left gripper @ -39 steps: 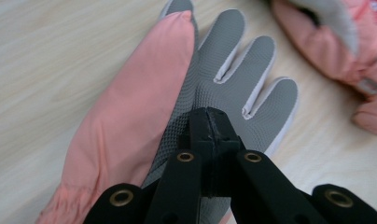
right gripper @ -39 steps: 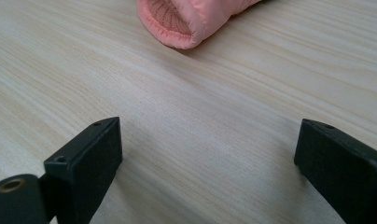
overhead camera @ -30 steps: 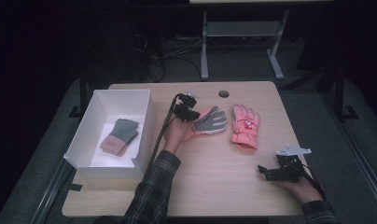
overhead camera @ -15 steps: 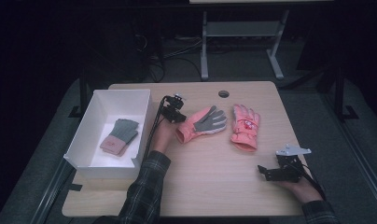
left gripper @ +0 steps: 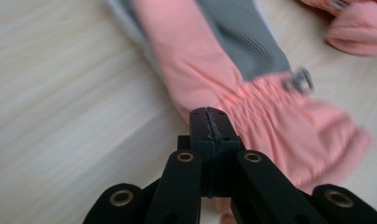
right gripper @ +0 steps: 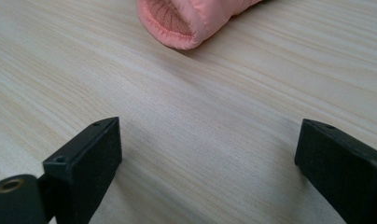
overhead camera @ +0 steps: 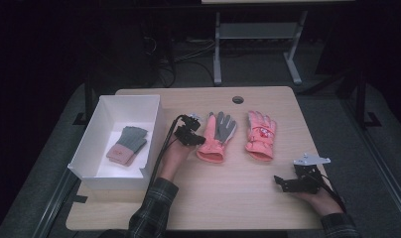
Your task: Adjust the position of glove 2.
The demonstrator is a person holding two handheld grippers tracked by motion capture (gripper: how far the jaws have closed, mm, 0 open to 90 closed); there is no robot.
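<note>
Pink glove (overhead camera: 216,138), unreadable cuff tag — left gripper (left gripper: 209,122) jaws clamped on it.

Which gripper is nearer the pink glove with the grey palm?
Left. The left gripper, jaws shut on the pink glove with the grey palm, is at its cuff edge. The right gripper rests apart near the table's front right, jaws open.
</note>
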